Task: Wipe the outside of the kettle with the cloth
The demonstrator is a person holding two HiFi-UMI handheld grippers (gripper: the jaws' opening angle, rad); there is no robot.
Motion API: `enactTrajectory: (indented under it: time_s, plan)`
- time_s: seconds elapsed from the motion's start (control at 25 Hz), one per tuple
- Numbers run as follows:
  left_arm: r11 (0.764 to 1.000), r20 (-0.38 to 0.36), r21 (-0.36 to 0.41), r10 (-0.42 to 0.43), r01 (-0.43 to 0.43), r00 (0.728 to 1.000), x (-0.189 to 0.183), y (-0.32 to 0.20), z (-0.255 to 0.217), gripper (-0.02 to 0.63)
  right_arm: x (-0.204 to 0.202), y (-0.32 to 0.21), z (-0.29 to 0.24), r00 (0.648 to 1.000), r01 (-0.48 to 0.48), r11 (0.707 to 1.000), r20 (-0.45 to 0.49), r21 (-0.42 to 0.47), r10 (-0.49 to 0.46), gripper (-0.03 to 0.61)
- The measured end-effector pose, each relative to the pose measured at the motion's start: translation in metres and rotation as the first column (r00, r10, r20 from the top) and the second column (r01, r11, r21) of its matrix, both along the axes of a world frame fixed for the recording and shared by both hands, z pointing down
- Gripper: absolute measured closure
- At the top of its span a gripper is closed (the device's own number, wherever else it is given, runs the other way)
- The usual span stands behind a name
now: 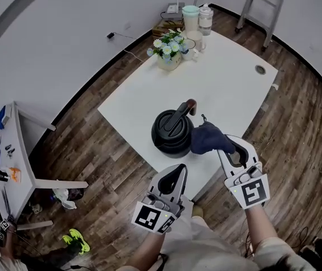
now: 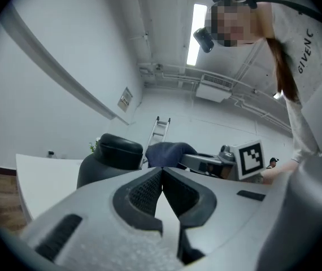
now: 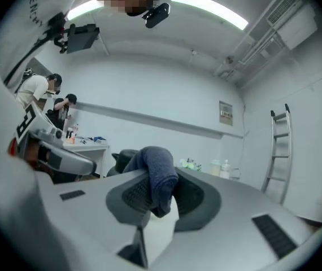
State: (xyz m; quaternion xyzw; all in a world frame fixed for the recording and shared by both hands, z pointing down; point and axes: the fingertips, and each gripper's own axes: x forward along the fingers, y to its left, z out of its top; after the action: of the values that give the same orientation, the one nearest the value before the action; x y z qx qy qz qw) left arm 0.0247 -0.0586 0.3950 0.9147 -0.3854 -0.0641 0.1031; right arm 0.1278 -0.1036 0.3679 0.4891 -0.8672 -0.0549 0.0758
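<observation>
A black kettle (image 1: pixel 172 131) with a curved handle stands on the white table (image 1: pixel 229 78), near its front edge. A dark blue cloth (image 1: pixel 208 138) is bunched against the kettle's right side, and my right gripper (image 1: pixel 227 149) is shut on it. The right gripper view shows the cloth (image 3: pixel 159 176) draped between the jaws of the right gripper (image 3: pixel 160 199), with the kettle (image 3: pixel 126 156) just behind. My left gripper (image 1: pixel 178 169) hovers just in front of the kettle, shut with nothing in it. In the left gripper view its pads (image 2: pixel 147 188) meet, and the kettle (image 2: pixel 111 157) and cloth (image 2: pixel 171 151) lie beyond.
A flower pot (image 1: pixel 169 49), a pale jug (image 1: pixel 191 19) and a bottle (image 1: pixel 205 19) stand at the table's far end. A ladder (image 1: pixel 261 5) leans against the back wall. A small cluttered side table (image 1: pixel 9 151) is at the left. Two people (image 3: pixel 43 92) stand in the distance.
</observation>
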Motion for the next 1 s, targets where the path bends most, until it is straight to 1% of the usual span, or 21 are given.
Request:
enactTrajectory:
  time_s: [0.08,0.16,0.28,0.36,0.48,0.6,0.68,0.76,0.88,1.0]
  plan:
    - [1.000,0.007,0.018,0.011,-0.012,1.000,0.003,-0.003,-0.011,0.606,-0.005,-0.022,-0.015,0.997,0.052,0.998,-0.064,0.020,-0.050,0.515]
    - [0.999,0.005,0.025,0.020,-0.020,1.000,0.005,-0.005,-0.018,0.606,-0.014,-0.040,-0.015,0.984,0.085,0.996,-0.158,0.007,-0.083,0.515]
    - [0.999,0.001,0.022,0.040,-0.040,0.999,0.011,-0.010,-0.018,0.606,-0.023,-0.058,0.007,0.942,0.110,0.994,-0.317,-0.016,-0.109,0.515]
    - [0.998,0.005,0.015,0.055,-0.055,0.998,0.015,-0.013,-0.013,0.606,-0.022,-0.062,0.029,0.919,0.106,0.993,-0.377,-0.045,-0.115,0.515]
    - [0.998,0.011,-0.008,0.069,-0.069,0.998,0.019,-0.015,0.000,0.606,-0.018,-0.059,0.064,0.908,0.101,0.987,-0.395,-0.123,-0.142,0.515]
    - [0.998,0.011,-0.034,0.060,-0.060,0.998,0.017,-0.014,0.017,0.606,-0.020,-0.047,0.106,0.878,0.123,0.973,-0.436,-0.195,-0.198,0.515]
    - [0.998,0.019,-0.047,0.052,-0.051,0.998,0.015,-0.011,0.027,0.606,-0.026,-0.038,0.131,0.868,0.137,0.964,-0.441,-0.228,-0.228,0.515]
    - [0.998,0.028,-0.058,0.042,-0.041,0.999,0.011,-0.009,0.037,0.606,-0.029,-0.033,0.146,0.878,0.126,0.960,-0.423,-0.249,-0.225,0.515]
    - [0.997,0.033,-0.074,0.023,-0.020,0.999,0.005,-0.008,0.048,0.606,-0.025,-0.037,0.155,0.899,0.089,0.958,-0.392,-0.271,-0.194,0.515]
    - [0.996,0.043,-0.088,-0.005,0.009,0.999,-0.001,-0.005,0.057,0.606,-0.019,-0.039,0.161,0.905,0.054,0.952,-0.388,-0.303,-0.175,0.515]
